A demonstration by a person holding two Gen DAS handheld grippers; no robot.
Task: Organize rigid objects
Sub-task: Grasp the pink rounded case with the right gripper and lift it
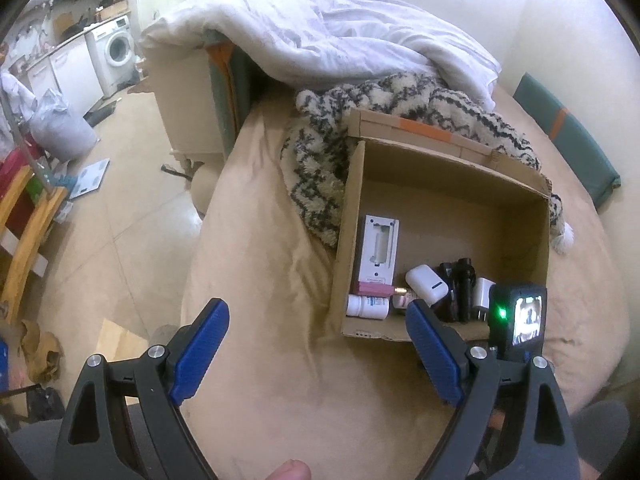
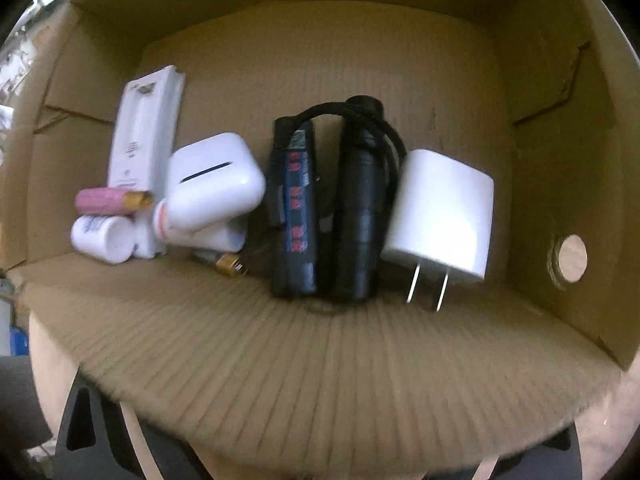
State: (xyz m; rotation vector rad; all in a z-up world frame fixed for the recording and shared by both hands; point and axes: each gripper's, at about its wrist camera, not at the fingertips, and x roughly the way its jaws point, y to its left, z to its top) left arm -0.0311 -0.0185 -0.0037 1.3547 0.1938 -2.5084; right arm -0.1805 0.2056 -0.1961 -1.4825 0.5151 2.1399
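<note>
An open cardboard box (image 1: 452,184) lies on a beige bed. Inside it, along the near wall, sit a white flat device (image 1: 378,250), a white pill bottle (image 1: 366,306), a pink tube (image 2: 108,201), a white earbud case (image 2: 216,180), a black torch with cord (image 2: 360,200) and a white plug charger (image 2: 440,212). My left gripper (image 1: 316,352) is open and empty over the bed, just left of the box. In the right wrist view the box's front flap (image 2: 320,360) hides the right gripper's fingers. The right gripper's camera unit (image 1: 518,316) shows at the box's near right corner.
A white duvet (image 1: 320,28) and a patterned fluffy blanket (image 1: 320,168) lie behind and left of the box. A green cushion (image 1: 568,136) is at the right. The bed edge drops to a tiled floor (image 1: 120,220) at left, with clutter and a washing machine (image 1: 114,50).
</note>
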